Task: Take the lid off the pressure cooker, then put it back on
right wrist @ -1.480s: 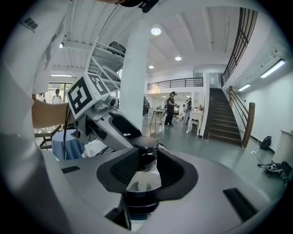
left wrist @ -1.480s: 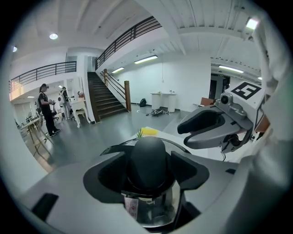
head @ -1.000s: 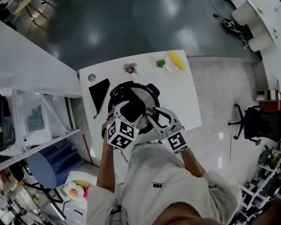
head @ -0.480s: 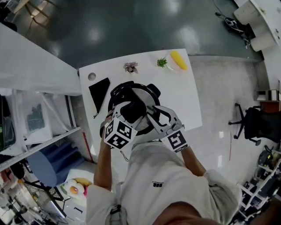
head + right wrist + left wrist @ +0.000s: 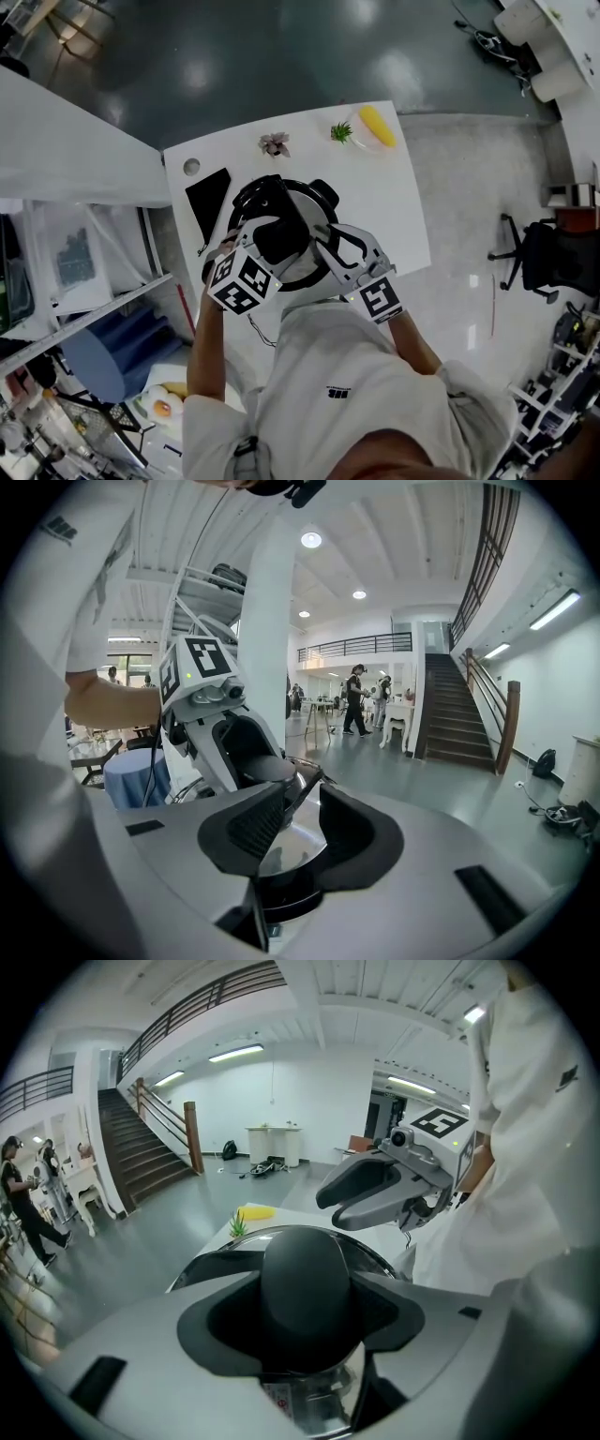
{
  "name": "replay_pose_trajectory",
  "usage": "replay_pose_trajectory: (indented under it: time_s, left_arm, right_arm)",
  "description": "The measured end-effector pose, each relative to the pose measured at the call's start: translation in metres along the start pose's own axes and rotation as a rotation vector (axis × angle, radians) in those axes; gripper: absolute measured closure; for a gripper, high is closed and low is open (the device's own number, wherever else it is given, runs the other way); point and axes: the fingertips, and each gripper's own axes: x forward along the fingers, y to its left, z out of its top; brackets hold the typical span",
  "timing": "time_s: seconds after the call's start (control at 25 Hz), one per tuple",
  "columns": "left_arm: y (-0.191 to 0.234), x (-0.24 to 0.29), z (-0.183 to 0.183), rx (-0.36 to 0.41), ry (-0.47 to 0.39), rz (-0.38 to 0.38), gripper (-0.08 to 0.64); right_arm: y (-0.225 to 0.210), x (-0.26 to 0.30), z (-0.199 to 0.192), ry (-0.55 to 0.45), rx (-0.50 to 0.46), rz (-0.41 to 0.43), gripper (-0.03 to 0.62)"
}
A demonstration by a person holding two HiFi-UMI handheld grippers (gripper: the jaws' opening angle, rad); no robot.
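Rolling outward toward the table's left edge since a second ago, the left gripper (image 5: 272,239) is clamping the black knob (image 5: 305,1283) atop the lid (image 5: 309,204), its jaws having just been closing around it, still set wide. The right gripper (image 5: 328,253) is hovering over the lid's near right rim, jaws standing apart and pressing nothing. The pressure cooker (image 5: 325,191), lid on top, is sitting toward the near left of the white table (image 5: 384,211). A black sheet (image 5: 208,195) is lying just beside it on the left, while bare tabletop is stretching away to its right. A yellow object (image 5: 378,125) and a green sprig (image 5: 342,132) are lining the far edge, well apart from it.
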Motion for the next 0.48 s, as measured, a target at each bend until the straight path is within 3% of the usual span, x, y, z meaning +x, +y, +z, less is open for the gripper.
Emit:
replay_pose_trajectory:
  time_s: [0.16,0.48]
  left_arm:
    - [-0.0006,-0.0003,-0.0004,0.035,-0.001,-0.037,0.272]
    - [-0.0032,0.0001,-0.0022,0.119,-0.012,-0.12,0.272]
  right_arm:
    - [-0.0015,-0.0031,-0.001,0.033,0.04,-0.02,0.476]
    - [-0.0021,-0.0046,-0.0052,0.028,0.023,-0.041,0.476]
